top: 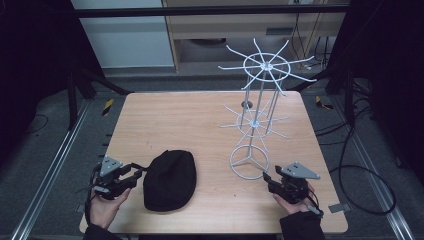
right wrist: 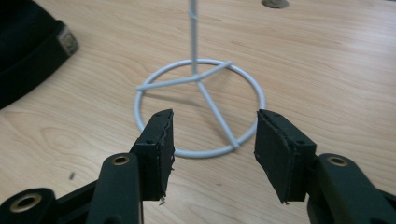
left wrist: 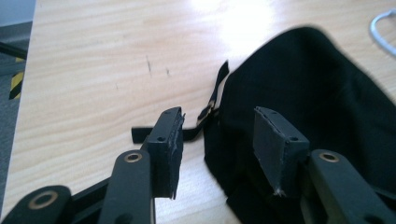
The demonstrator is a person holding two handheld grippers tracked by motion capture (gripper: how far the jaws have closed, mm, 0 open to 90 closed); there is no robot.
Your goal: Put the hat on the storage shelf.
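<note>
Black cloth fills the near right of the left gripper view: the cap lies flat on the table, its thin strap trailing toward the left gripper. That gripper's jaws stand apart with nothing pressed between them; the right pad hangs over the cap's edge, the left over bare wood. In the high view the cap sits low and left of centre, just beside the left gripper.

Low at the right of that view, the right gripper points at the stand, jaws likewise apart and empty. In the right gripper view the stand's ring base lies just beyond the pads.

Judging from this, the cap is to go onto one of the stand's prongs. To do it well, take the cap by its rim rather than the loose strap, so it hangs open. Steady the light wire stand at its post with the right gripper, since it could tip easily.
</note>
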